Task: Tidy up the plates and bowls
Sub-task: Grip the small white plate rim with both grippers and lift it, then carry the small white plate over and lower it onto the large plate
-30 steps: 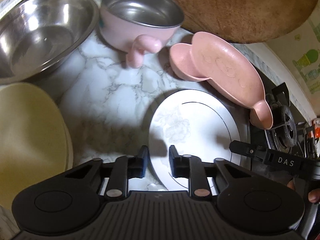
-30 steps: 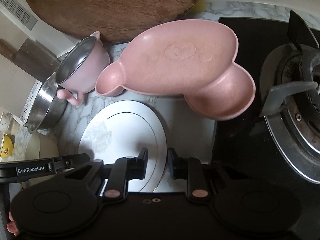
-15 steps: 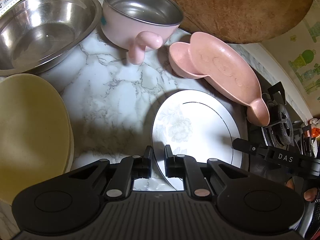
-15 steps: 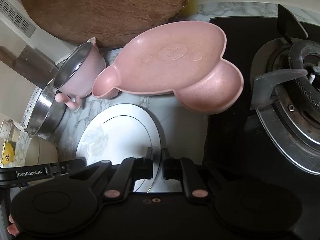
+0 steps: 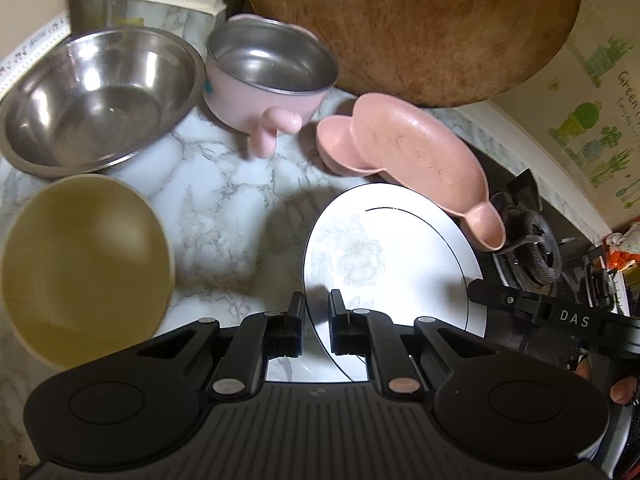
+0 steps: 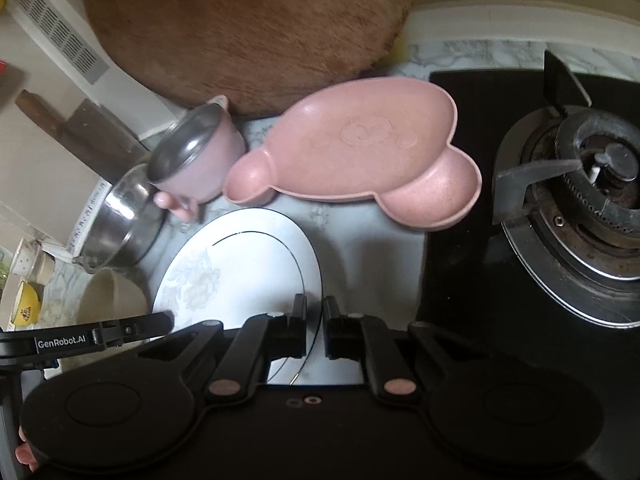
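A white floral plate (image 5: 392,256) is held off the marble counter by both grippers. My left gripper (image 5: 317,320) is shut on its left rim. My right gripper (image 6: 314,330) is shut on its right rim; the plate shows there too (image 6: 240,272). A pink bear-shaped dish (image 5: 416,164) (image 6: 360,160) lies behind the plate. A pink steel-lined bowl with a handle (image 5: 268,80) (image 6: 196,160), a large steel bowl (image 5: 96,96) (image 6: 120,220) and a yellow-beige bowl (image 5: 84,264) (image 6: 112,300) stand to the left.
A round wooden board (image 5: 408,24) leans at the back. A gas burner (image 6: 592,184) on a black hob is at the right. Small cups (image 6: 24,292) stand at the far left. The marble counter (image 5: 224,216) lies between the bowls.
Both grippers have closed onto the white plate's rims and lifted it. The views have pulled back and up, so the bowls and pink dish look farther away.
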Tool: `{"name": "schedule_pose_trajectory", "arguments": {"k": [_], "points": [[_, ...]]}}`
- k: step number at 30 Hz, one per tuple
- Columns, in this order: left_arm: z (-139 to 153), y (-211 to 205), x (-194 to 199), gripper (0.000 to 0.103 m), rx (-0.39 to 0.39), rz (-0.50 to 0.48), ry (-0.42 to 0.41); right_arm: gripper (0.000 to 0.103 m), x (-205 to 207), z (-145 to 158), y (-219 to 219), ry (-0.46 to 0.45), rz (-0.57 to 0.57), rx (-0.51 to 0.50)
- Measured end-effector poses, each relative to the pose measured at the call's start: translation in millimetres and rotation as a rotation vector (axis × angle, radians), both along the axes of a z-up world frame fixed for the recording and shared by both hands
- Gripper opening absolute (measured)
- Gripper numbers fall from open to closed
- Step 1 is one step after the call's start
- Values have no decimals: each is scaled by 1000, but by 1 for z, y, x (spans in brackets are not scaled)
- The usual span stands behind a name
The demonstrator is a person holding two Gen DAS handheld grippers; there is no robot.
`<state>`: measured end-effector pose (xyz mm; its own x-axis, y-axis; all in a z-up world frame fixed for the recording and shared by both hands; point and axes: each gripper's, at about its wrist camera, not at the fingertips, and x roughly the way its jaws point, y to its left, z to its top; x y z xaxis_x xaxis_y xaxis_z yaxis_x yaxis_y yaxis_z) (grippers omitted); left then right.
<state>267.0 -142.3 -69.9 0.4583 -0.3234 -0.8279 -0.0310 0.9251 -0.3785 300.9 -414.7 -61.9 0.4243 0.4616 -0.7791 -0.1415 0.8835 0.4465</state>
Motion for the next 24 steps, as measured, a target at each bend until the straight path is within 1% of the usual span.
{"name": "schedule_pose_trajectory", "arguments": {"k": [5,11,18,23,24], "points": [[17,14,-13,10,-12,6,-26,9,-11,21,10,-33,7,-1],[35,39,-33,10,-23,39,-51,9,-24,44,34,-69,24,-4],[47,82,-60,10,-19,97,-76,9,-38,59,76,-87,77,-1],[53,117,-80,10,-11,150,-85,9,-49,66,115,-90,130,4],[54,123,-85,10,-9,162,-85,9,-51,66,122,-90,114,-17]]}}
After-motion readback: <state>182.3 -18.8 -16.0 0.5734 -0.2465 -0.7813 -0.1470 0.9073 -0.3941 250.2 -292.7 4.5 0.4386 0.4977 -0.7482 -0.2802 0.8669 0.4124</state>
